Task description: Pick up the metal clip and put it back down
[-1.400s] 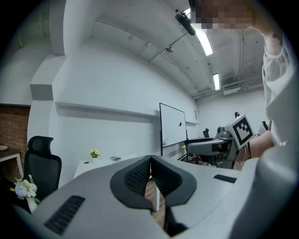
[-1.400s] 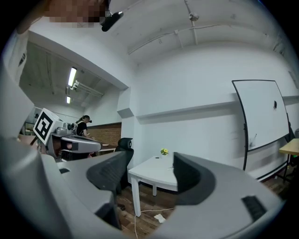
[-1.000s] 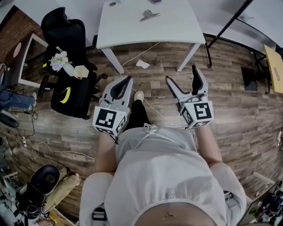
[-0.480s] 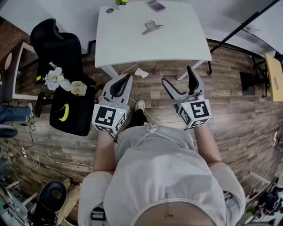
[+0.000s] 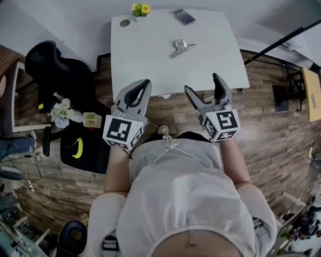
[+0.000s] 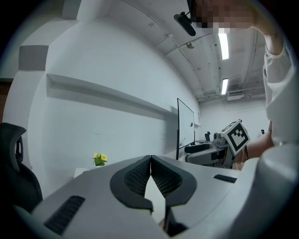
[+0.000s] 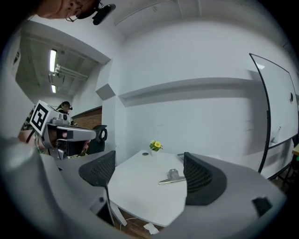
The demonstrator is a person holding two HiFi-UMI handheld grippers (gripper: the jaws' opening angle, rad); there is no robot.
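Note:
The metal clip [image 5: 182, 48] lies on the white table [image 5: 145, 55], right of its middle; in the right gripper view the clip [image 7: 172, 177] shows between the jaws, well ahead of them. My right gripper [image 5: 203, 85] is open and empty, held in the air at the table's near edge. My left gripper [image 5: 143, 86] is beside it, also at the near edge, with its jaws shut on nothing. In the left gripper view the left gripper [image 6: 150, 161] has its pads pressed together, and the clip is hidden there.
A pot of yellow flowers [image 5: 141, 9], a calculator [image 5: 183, 16] and a small round object [image 5: 125, 22] stand at the table's far edge. A black office chair [image 5: 57, 75] is left of the table, with a banana [image 5: 76, 149] on a black seat nearby. Cables run over the wood floor.
The table and clip have come closer in the head view, and both grippers now reach its near edge. The left stays shut and the right stays open.

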